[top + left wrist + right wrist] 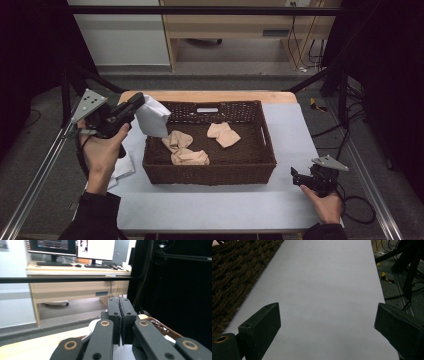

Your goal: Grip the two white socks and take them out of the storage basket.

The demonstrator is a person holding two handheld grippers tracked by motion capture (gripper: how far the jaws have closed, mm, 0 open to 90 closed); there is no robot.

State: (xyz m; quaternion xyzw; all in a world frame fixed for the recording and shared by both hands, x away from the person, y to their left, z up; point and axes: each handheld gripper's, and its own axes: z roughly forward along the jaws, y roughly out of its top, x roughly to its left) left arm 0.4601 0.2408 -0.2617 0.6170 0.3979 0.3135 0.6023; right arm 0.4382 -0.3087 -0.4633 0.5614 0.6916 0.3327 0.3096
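Left gripper [141, 101], jaws pressed together on one white cloth [152, 118], holds it raised over the near-left corner of the brown woven basket [210, 170]; the cloth hangs from the jaw tips, just above the rim. In the left gripper view the two black pads meet with almost no gap. Left hand [102, 150] grips the handle from below, forearm rising from the lower left edge, gripper pointing toward the basket. Right gripper [295, 176] rests low at the table's right front, jaws spread wide with nothing between them, aimed at the basket's side wall; right hand [326, 200] lies behind it. Counted: three beige cloths [189, 157] inside the basket, one more white cloth [122, 167] on the white table cover [220, 205] left of it. No legible writing.
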